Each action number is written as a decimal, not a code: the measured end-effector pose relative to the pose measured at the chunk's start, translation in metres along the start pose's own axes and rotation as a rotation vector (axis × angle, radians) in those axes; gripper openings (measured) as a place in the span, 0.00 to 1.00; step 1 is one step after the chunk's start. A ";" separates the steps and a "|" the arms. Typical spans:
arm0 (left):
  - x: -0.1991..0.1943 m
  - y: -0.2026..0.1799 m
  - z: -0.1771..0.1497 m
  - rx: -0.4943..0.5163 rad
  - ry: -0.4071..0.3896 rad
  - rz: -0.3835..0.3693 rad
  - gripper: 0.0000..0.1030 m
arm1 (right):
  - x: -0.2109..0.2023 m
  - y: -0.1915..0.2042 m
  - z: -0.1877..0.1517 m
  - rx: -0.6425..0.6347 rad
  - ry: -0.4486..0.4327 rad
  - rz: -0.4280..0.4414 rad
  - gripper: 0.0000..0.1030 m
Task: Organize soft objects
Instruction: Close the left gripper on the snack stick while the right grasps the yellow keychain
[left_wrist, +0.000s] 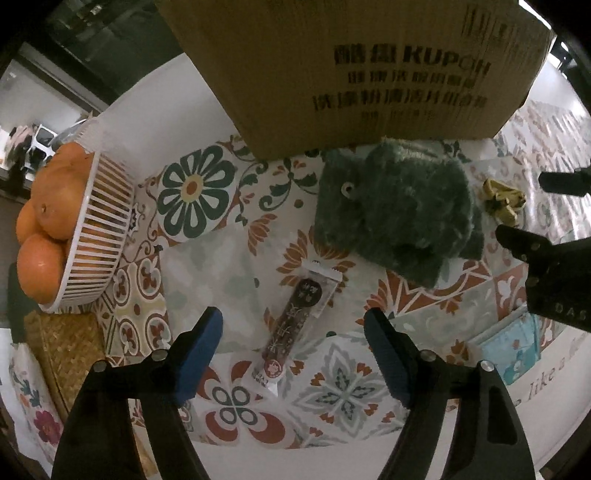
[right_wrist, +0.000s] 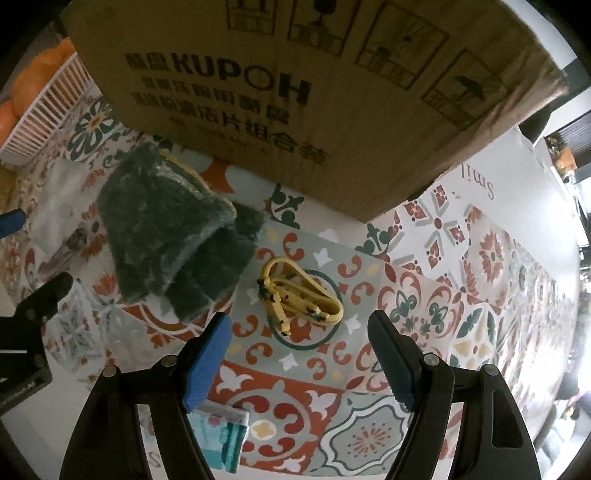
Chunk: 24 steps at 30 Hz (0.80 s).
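Observation:
A dark green furry plush (left_wrist: 399, 206) lies on the patterned tablecloth in front of a cardboard box (left_wrist: 351, 66); it also shows in the right wrist view (right_wrist: 166, 236). A wrapped snack bar (left_wrist: 295, 325) lies just ahead of my left gripper (left_wrist: 295, 332), which is open and empty above it. A yellow looped strap (right_wrist: 299, 295) lies ahead of my right gripper (right_wrist: 299, 332), open and empty. The strap also shows in the left wrist view (left_wrist: 504, 199), and so does the right gripper (left_wrist: 524, 210).
A white slatted basket (left_wrist: 96, 236) of oranges (left_wrist: 40, 269) stands at the left on a woven mat (left_wrist: 70, 347). A teal tissue pack (right_wrist: 225, 435) lies near the table's front. The cardboard box (right_wrist: 295, 92) fills the back.

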<state>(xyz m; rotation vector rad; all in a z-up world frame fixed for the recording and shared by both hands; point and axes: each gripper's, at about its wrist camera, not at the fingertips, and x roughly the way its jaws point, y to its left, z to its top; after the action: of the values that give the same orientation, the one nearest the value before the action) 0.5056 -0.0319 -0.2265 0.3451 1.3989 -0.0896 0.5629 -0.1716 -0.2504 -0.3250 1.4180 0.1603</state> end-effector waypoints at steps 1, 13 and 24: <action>0.002 0.000 0.000 0.003 0.005 0.001 0.73 | 0.002 0.001 0.001 -0.006 0.002 0.000 0.75; 0.033 0.006 0.008 -0.010 0.049 0.016 0.69 | 0.033 0.012 0.024 -0.062 0.048 -0.029 0.74; 0.052 0.014 0.015 -0.072 0.086 -0.144 0.31 | 0.041 0.005 0.035 -0.043 0.081 0.042 0.49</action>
<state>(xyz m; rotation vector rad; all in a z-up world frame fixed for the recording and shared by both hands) 0.5325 -0.0161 -0.2726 0.1904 1.5077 -0.1438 0.6004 -0.1590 -0.2868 -0.3407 1.5038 0.2143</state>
